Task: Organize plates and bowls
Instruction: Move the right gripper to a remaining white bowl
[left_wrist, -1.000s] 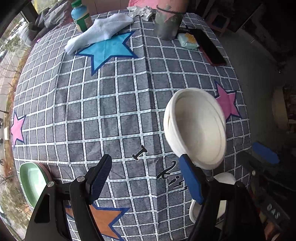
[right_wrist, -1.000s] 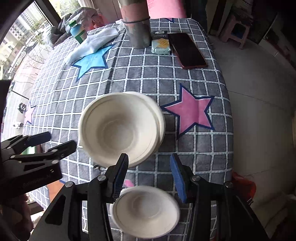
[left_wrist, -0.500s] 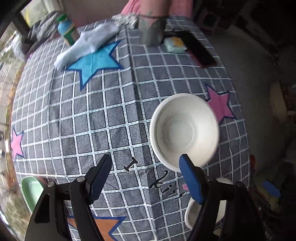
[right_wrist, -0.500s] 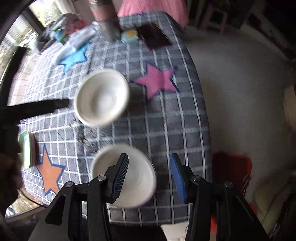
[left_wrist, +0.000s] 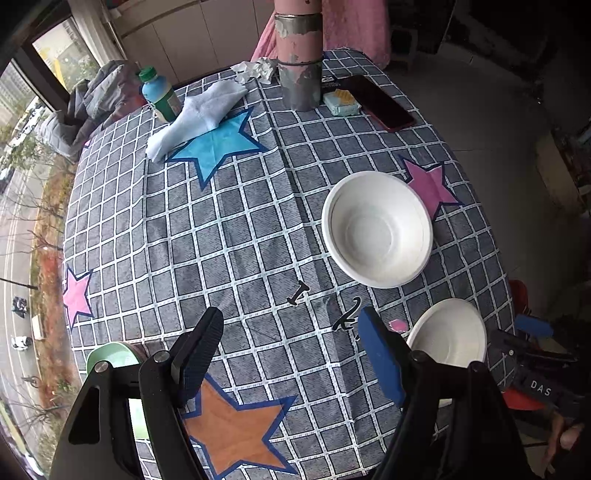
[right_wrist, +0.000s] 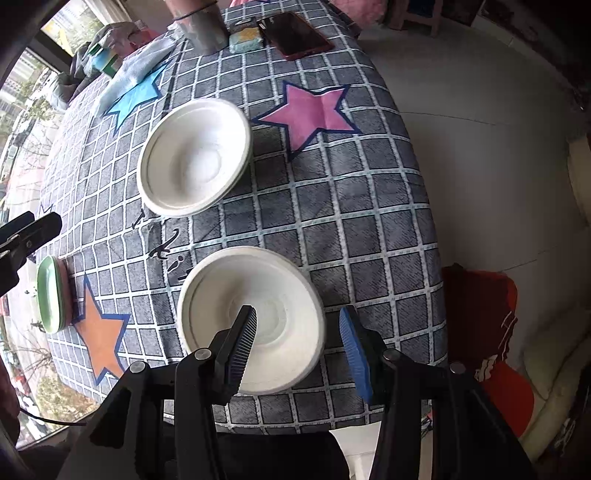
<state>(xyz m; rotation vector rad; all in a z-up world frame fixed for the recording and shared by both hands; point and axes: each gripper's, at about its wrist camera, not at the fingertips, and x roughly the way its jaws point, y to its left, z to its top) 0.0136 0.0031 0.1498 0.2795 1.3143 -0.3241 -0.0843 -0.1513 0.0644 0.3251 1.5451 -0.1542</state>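
White paper bowls are the matter in hand, and they are only partly gathered. On the round desk (left_wrist: 229, 236), covered in a grey checked cloth with coloured stars, a white paper bowl stack (right_wrist: 195, 162) sits beside the pink star; its rim shows a doubled edge in the right wrist view, so I judge that at least two bowls are already nested there, though the edge is too blurred to count them. A single white paper bowl (right_wrist: 255, 317) stands apart, nearer the desk's edge, and has not yet joined the stack. Over by the orange star, at the desk's rim, a small pile of pale green plates (right_wrist: 50, 293) rests on what looks like a pinkish plate beneath.

The right tongs (right_wrist: 297, 332) point down over the single bowl, its near wall between the parted pads; neither pad visibly presses on it, so they are open and holding nothing. The left tongs (left_wrist: 291, 354) hang wide open over bare cloth between the stack and the green plates, empty as well.

By my judgement the job is roughly midway: some bowls nested, plates piled, one bowl loose. What is left is to take up the loose bowl and set it in the stack. The phone, bottle, cloth and tin at the far side are no part of this.
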